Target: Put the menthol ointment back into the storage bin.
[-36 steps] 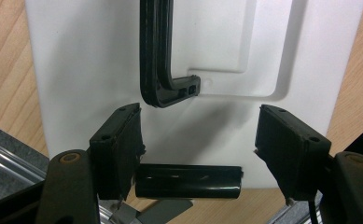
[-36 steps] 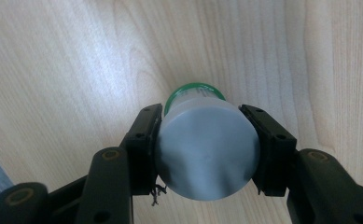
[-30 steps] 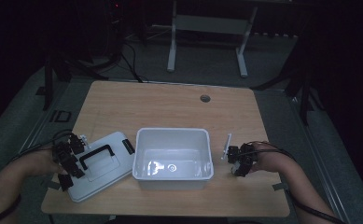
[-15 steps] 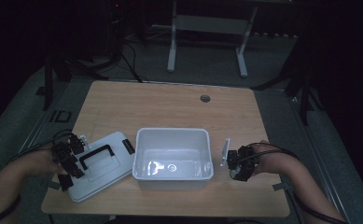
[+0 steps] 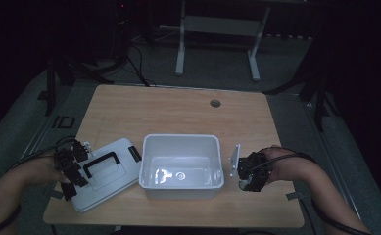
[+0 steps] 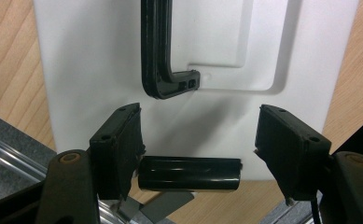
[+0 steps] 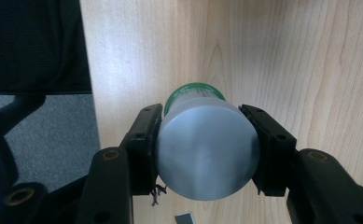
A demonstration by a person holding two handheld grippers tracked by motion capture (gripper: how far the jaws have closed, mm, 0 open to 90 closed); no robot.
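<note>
A white lid (image 5: 110,176) with a black handle (image 5: 100,163) lies flat on the table left of an open white bin (image 5: 180,166). My left gripper (image 5: 69,171) hovers over the lid's left end. In the left gripper view it (image 6: 198,142) stands open, its jaws on either side of the lid's black latch (image 6: 188,173), with the handle (image 6: 158,51) farther ahead. Right of the bin, my right gripper (image 5: 250,174) is shut on a small green container with a grey cap (image 7: 206,151), held just above the tabletop (image 7: 286,56).
The bin's inside (image 5: 178,174) looks bare apart from a glare spot. A round cable hole (image 5: 215,103) sits near the table's far edge. Dark floor, cables and a metal stand (image 5: 217,29) lie beyond the table. The near table edge is close to both hands.
My right gripper has drifted slightly toward the near edge with the container still in it. The left gripper has barely moved.
</note>
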